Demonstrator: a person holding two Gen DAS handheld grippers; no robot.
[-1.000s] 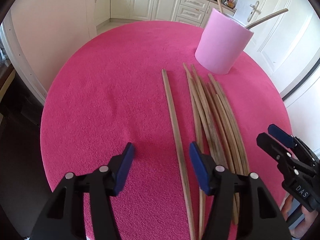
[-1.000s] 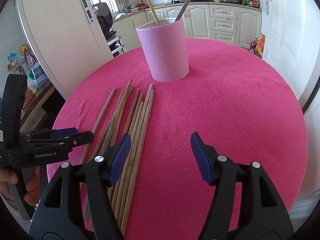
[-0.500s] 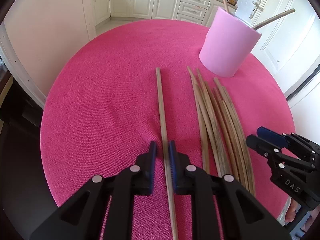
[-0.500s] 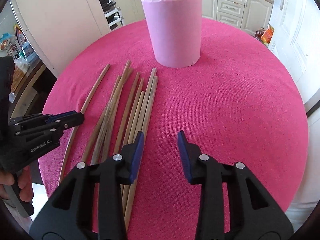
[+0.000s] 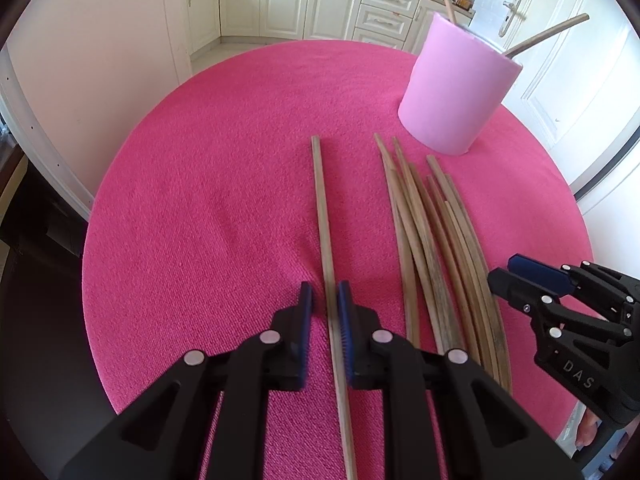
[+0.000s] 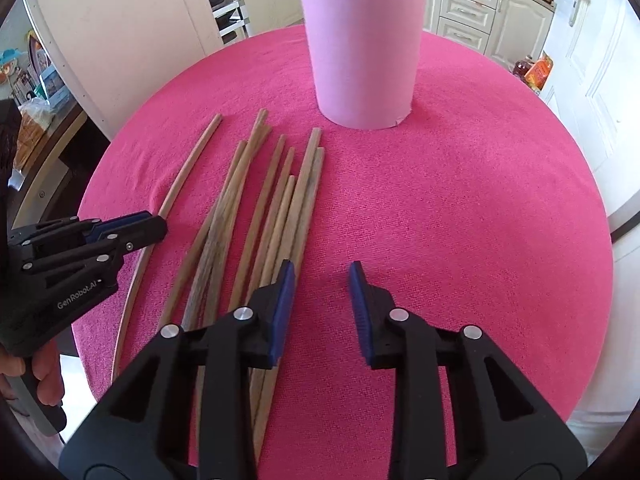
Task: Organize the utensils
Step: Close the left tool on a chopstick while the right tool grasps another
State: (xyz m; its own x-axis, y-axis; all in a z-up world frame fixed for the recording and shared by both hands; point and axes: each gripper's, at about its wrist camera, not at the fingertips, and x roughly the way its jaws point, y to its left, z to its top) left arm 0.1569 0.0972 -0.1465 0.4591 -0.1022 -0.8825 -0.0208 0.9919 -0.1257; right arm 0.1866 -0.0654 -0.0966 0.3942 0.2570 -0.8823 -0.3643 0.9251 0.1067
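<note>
At lower centre, our left gripper pinches a lone chopstick. Our right gripper is closing on bare cloth, the chopstick bundle just left. The pink holder stands top centre.

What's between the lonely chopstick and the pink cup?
In the left wrist view, bare pink tablecloth and the far tips of the chopstick bundle lie between the lone chopstick and the pink cup.
</note>
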